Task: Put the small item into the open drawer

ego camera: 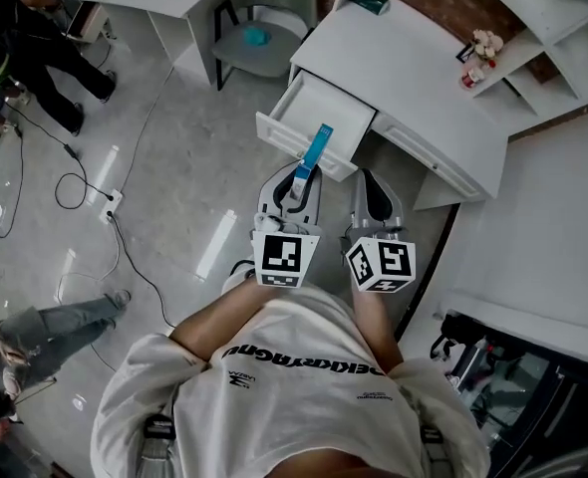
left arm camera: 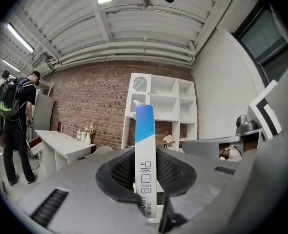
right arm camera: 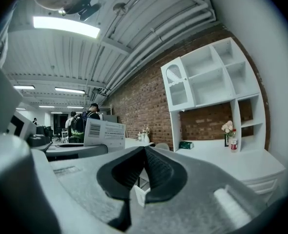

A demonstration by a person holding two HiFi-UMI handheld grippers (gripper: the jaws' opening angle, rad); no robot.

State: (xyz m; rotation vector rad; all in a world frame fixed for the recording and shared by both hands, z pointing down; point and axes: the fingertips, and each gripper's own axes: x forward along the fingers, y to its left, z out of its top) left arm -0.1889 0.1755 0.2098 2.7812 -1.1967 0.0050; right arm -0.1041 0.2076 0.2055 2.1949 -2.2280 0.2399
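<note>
left gripper (ego camera: pixel 296 189): you're holding a slim blue-and-white box (left arm camera: pixel 144 145) in it. The jaws are standing narrow, pads pressing on its two flat sides.
box pose: it's standing on end, lower part clamped, blue end sticking out past the tips. My guess is that's so the free end goes into the drawer first.
box location: it's not in the drawer (ego camera: pixel 277 133) yet. In the head view the blue end is overlapping the drawer's front panel. I can't tell from that angle whether it's over the panel or short of it.
drawer: it's sitting open from the white desk (ego camera: pixel 394 68) towards you. It's looking bare inside, so any spot should do for landing.
right gripper (ego camera: pixel 371 189): jaws together, nothing between them. You're holding it just beside the left one. I'd say it's spare for this step.
stage: I'm reading this as the carry, with the release not yet done.
next: you're needing the box over the open cavity and low before the jaws part.
risk: the box is tall and thin, so if it's let go high it's likely tipping or clipping the front panel.
</note>
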